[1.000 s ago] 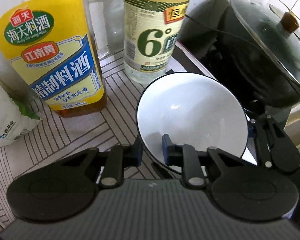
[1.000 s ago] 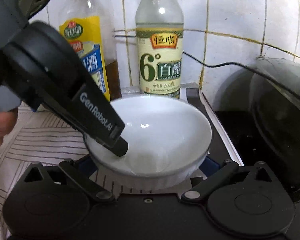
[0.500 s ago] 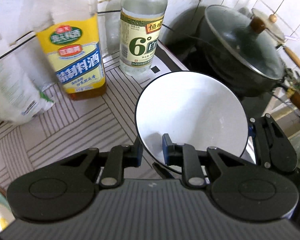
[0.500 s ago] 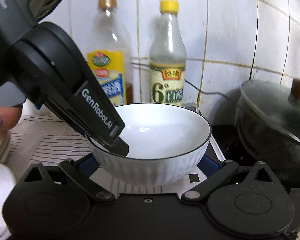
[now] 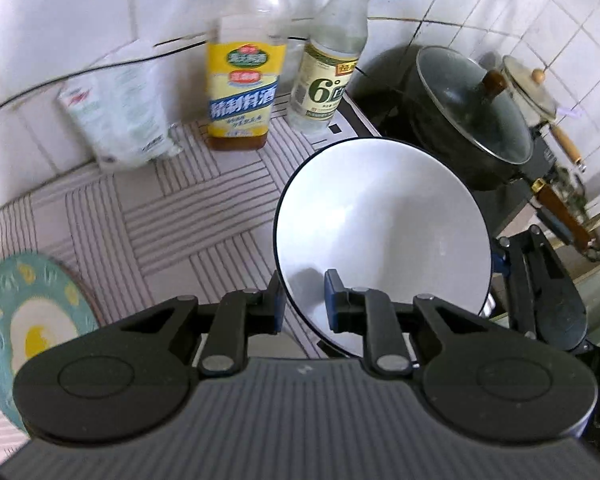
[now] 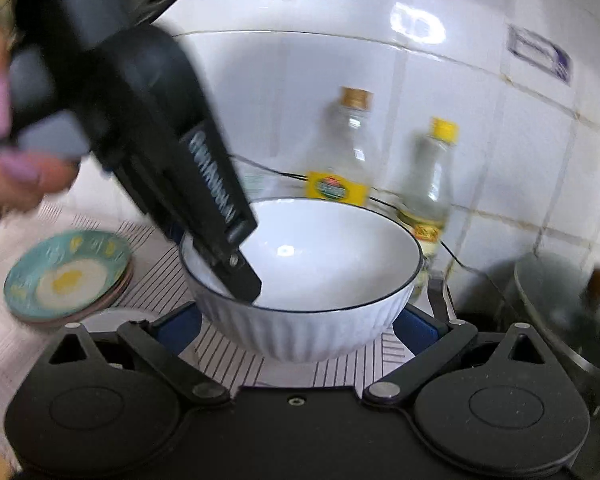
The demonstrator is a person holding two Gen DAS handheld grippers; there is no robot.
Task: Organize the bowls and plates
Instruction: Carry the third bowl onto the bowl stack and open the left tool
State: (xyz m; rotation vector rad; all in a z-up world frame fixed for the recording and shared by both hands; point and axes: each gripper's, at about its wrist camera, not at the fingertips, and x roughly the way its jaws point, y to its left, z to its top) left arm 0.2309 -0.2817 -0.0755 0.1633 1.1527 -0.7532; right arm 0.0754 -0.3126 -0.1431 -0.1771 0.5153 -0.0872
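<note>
- currently the white bowl [image 5: 384, 236] is held clear of the striped counter [image 5: 188, 216], gripped from two sides at once; its inside is seen to be empty and clean.
- the left gripper [image 5: 303, 300] is clamped on the bowl's near rim, one finger inside the wall and one outside, the jaws nearly together on the thin edge.
- the right gripper [image 6: 298, 326] is closed across the bowl's ribbed outer wall, a blue pad pressed to each side low down; in its view the left gripper's finger is seen reaching over the rim into the bowl.
- a stack of plates [image 6: 70, 276] is seen on the counter to the left, a teal plate with a yellow-and-white centre on top; how many lie beneath cannot be told. nothing is seen lying on the top plate.
- the task is judged to be under way: the plates look already gathered, while the bowl has been picked up but not yet set anywhere. its destination is not shown.
- farther back, two bottles [image 5: 242, 92] and a pouch are seen against the tiled wall, and a lidded dark pot [image 5: 472, 116] on the stove at the right; the pot's contents cannot be seen.
</note>
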